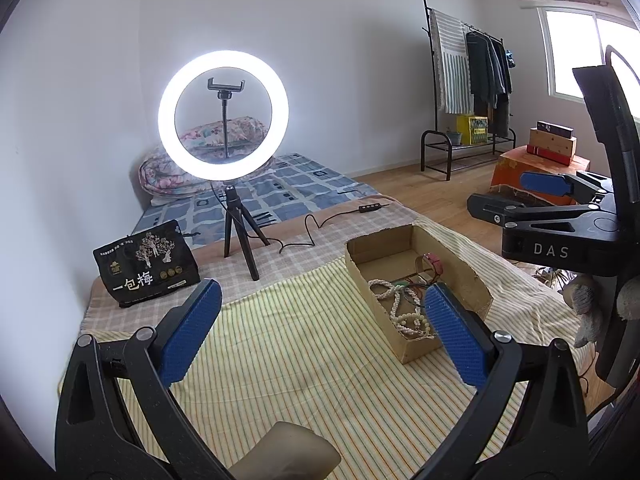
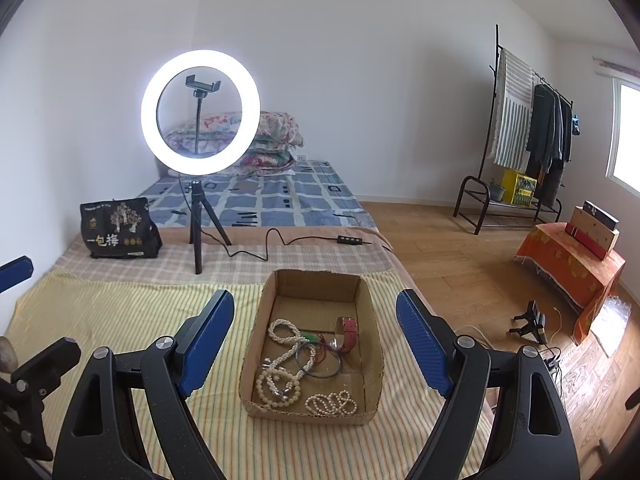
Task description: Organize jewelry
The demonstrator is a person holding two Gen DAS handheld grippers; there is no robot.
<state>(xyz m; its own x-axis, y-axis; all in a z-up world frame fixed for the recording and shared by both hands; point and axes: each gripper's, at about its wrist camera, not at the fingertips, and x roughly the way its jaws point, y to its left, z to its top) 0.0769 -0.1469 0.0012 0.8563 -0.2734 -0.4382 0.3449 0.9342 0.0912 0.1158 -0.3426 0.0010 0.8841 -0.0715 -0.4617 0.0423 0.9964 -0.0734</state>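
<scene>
Cardboard, brown and open-topped: a shallow rectangular box (image 2: 370, 336) held the jewelry ahead of both spread grippers.

Between and just beyond the right gripper's (image 2: 316, 340) wide-apart blue-padded fingers (image 2: 208, 340), which held nothing, the box sat on a yellow striped cloth (image 2: 120, 320); inside lay white pearl bead strands (image 2: 280, 376), a thin dark round bangle (image 2: 319, 360) and a red strap, possibly a watch band (image 2: 349, 334), though the view was too small to be sure. The left gripper (image 1: 324, 332) also stood open and empty, its right fingertip overlapping the box's near side and the pearls. Beyond the fingertips stood a lit white ring light on a black tripod (image 2: 200, 112), with a black printed snack bag (image 2: 118, 228) to its left.
</scene>
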